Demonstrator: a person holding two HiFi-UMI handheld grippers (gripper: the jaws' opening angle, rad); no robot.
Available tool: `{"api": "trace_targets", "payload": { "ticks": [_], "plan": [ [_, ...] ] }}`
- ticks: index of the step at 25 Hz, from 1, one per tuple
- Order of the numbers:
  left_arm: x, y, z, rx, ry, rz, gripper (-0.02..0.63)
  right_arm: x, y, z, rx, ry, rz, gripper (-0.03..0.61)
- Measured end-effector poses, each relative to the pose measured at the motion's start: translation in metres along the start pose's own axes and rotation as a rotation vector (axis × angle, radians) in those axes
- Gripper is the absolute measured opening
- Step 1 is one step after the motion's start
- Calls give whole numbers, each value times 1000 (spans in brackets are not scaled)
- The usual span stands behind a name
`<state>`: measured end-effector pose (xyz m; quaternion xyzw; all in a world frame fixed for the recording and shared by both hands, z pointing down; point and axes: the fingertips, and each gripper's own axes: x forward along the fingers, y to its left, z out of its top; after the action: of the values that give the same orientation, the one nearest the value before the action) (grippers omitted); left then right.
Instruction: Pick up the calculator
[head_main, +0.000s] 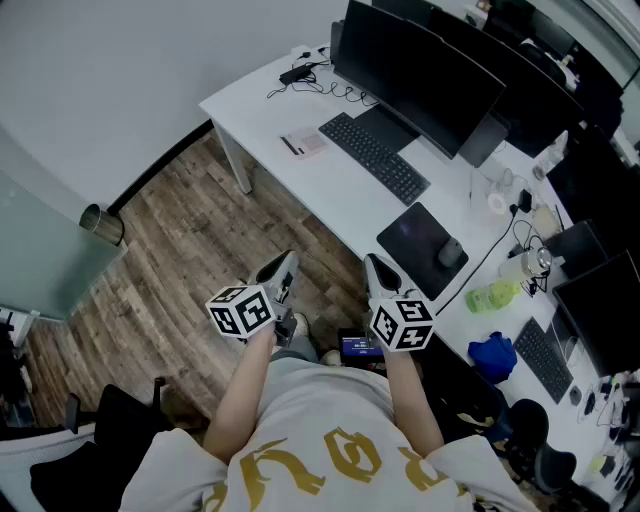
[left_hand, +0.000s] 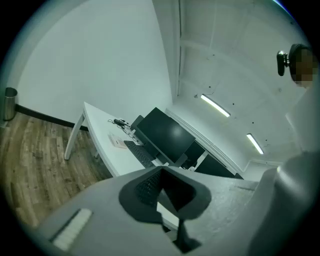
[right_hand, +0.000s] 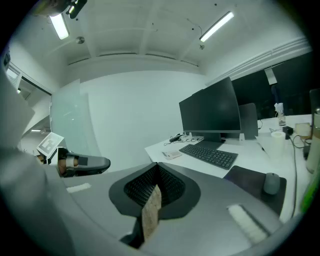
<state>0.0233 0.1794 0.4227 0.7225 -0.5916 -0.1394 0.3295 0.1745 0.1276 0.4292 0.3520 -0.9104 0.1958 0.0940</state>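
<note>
White desk bears the small pale flat calculator, left of the black keyboard. I hold left gripper and right gripper well apart from it, both claws closed and empty.

There's the calculator, a small, flat, pale rectangle with a pinkish tint and a thin dark strip along one short edge. It lies flat, face up, on the white bench, untouched, with nothing resting on it. It sits just beside the left end of the black keyboard, clearly apart from it, with bare bench all round it. It's turned at a slight angle to the keyboard. From the left gripper view it shows small and far off, so its keys and display can't be made out.
</note>
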Motion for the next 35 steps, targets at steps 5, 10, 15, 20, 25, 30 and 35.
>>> {"api": "trace_targets", "payload": {
  "ticks": [5, 10, 15, 20, 25, 30, 35],
  "plan": [
    [-14, 14, 7, -49, -52, 11, 0, 9, 9, -2, -9, 4, 22, 25],
    [-20, 23, 10, -64, -69, 41, 0, 10, 11, -2, -6, 8, 24, 25],
    [-18, 32, 8, -153, -84, 24, 82, 13, 3, -9, 4, 14, -1, 27],
    [-4, 47, 6, -250, -73, 10, 107, 32, -3, -18, -5, 58, 0, 26],
    [33, 85, 28, -269, -68, 30, 109, 75, -20, -12, -1, 77, -6, 26],
    [92, 131, 62, -329, -37, 18, 107, 136, -43, 8, 32, 87, -42, 26],
    [153, 176, 96, -368, 29, 13, 107, 197, -67, 25, 24, 142, -115, 27]
  ]
}}
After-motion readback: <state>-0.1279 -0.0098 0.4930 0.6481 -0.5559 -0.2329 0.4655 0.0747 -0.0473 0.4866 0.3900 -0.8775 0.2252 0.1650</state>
